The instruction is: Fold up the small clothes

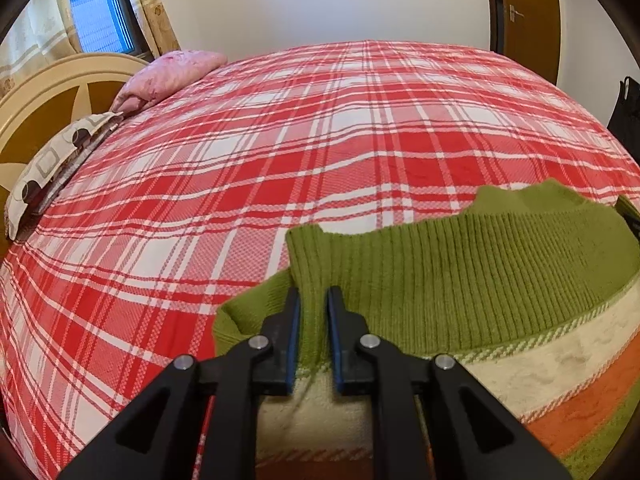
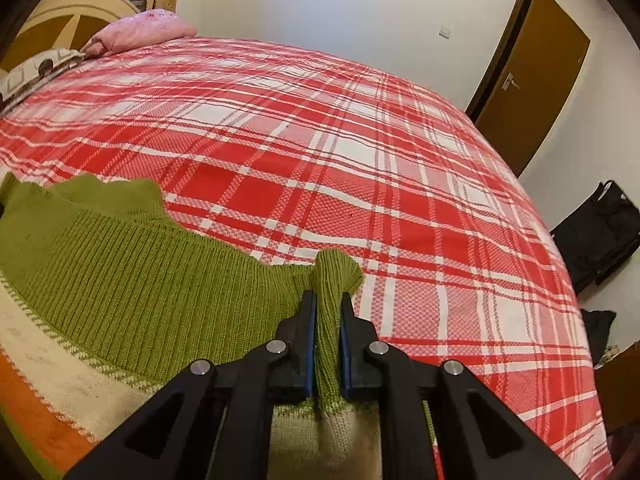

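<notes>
L gripper (image 1: 313, 300) is clamped on the left end of the sweater (image 1: 460, 280)'s green ribbed edge, jaws nearly closed w/ a pinch of knit between them; the garment stretches across the near part of the plaid bedspread (image 1: 280, 152), cream and orange stripes toward the camera. R gripper (image 2: 328, 304) pinches the other end of the same edge, equally tight. No finished fold shows yet, so prob. early: edge held taut, folds still to do.

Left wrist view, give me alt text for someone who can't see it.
The left gripper pinches a fold of a green sweater with cream and orange stripes, lying on a red plaid bed. Pillows sit far left, a door behind.
</notes>
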Available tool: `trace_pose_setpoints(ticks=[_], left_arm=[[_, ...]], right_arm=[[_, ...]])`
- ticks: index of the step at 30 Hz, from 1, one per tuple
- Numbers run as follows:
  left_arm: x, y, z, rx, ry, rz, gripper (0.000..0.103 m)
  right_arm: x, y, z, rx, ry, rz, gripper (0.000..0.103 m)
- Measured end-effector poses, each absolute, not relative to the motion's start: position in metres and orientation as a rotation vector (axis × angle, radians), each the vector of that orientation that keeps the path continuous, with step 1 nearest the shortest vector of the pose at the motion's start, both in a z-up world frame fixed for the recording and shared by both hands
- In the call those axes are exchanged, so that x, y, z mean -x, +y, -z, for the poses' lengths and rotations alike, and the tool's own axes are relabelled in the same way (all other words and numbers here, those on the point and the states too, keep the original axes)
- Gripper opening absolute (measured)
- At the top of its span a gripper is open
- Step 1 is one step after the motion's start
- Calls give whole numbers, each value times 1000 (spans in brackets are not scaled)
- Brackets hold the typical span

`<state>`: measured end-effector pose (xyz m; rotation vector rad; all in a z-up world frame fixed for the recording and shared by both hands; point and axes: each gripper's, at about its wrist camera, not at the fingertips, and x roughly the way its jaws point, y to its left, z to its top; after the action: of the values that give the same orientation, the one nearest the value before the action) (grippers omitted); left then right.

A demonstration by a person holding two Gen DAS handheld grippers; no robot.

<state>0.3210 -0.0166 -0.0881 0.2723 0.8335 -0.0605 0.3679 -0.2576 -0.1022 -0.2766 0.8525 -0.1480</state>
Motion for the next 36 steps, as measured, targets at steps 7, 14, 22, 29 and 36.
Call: trace_pose_setpoints(ticks=[7,14,22,29,36], left_arm=[[-317,-33,93,-405,798,-11,15],[-317,-35,94,-409,797,-11,15],[-308,-31,84,-433,799,-5,40],[-244,37,41,-361,768,96,75],[-184,95,48,-146,840,76,75]], right_arm=[[-352,-278,73,143,799,116,14],[-247,-335,28,-168,716,98,24],[-127,-351,55,-436,741,44,51],[-112,-339,70,-422,749,7,54],[-125,-320,90,-338,794,42,54]])
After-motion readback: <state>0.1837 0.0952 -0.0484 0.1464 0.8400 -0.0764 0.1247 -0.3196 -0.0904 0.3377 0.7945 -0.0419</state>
